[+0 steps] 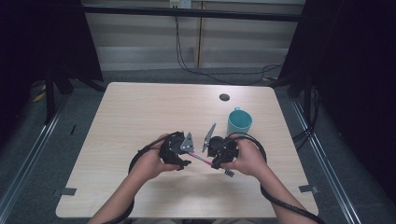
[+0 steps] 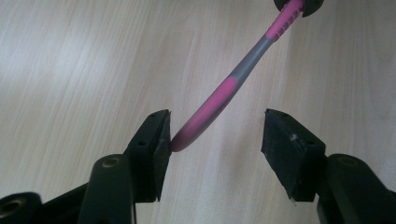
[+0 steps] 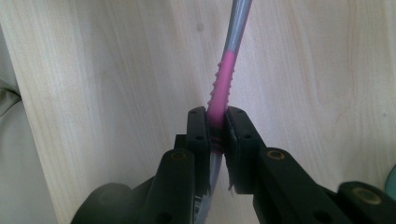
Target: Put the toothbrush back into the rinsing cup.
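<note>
- Two grippers meet over the near middle of the table, each in one of the person's hands, with a toothbrush spanning the gap between them.
- Right gripper: its jaws are clamped tight on the toothbrush, pinching the pink ribbed part of the handle. In the right gripper view the handle runs up and away from the jaws, pink first, then grey.
- Left gripper: its jaws stand apart, not gripping. The rounded pink end of the toothbrush sits between them, touching or just beside the inner face of the jaw at the left of that view, well clear of the other jaw.
- In the left gripper view the toothbrush slants from that jaw up to the top right, where the right gripper's jaws hold it.
- High view: the left gripper and right gripper face each other, with the pink handle held above the tabletop.
- One teal cup stands upright on the table just beyond the right gripper.
- A small dark round hole lies in the tabletop behind the cup.
</note>
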{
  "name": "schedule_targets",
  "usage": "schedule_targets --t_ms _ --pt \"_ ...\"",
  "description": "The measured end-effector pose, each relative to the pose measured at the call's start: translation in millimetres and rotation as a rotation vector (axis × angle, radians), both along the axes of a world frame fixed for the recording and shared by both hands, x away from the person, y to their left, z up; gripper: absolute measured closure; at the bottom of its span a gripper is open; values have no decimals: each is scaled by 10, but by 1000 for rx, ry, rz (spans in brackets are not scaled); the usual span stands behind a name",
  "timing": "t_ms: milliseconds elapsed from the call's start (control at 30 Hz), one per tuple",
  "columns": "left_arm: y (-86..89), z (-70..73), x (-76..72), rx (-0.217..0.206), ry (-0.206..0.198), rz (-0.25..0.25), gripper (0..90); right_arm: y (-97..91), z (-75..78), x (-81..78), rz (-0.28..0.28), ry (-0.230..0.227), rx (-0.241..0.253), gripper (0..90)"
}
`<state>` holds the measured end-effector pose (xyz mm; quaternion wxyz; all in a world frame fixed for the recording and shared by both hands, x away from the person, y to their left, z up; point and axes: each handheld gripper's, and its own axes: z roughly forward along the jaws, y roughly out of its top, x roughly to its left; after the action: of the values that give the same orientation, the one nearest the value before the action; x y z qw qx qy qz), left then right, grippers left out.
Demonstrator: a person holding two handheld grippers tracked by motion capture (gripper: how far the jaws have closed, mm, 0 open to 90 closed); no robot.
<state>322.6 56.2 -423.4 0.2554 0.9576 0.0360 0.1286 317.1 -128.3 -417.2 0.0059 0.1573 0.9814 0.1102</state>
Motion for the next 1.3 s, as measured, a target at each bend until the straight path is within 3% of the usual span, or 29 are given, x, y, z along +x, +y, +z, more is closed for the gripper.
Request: schedule_targets --t_ms 167,300,567,800,1033,1300 --pt "12 2 -6 -5 -30 -23 454 -26 11 12 3 3 11 808" --pt "0 20 -5 34 -45 -54 477 -29 20 15 7 8 10 808" --pt "-18 -28 -6 17 -47 -59 469 -20 10 13 14 17 20 808" --pt "-18 -16 -8 63 -56 -61 526 -2 18 13 17 13 21 808" --pt "-23 -15 4 148 -35 -45 608 38 20 10 36 12 35 804" --pt "23 -75 37 160 27 -26 705 54 44 12 66 5 66 801"
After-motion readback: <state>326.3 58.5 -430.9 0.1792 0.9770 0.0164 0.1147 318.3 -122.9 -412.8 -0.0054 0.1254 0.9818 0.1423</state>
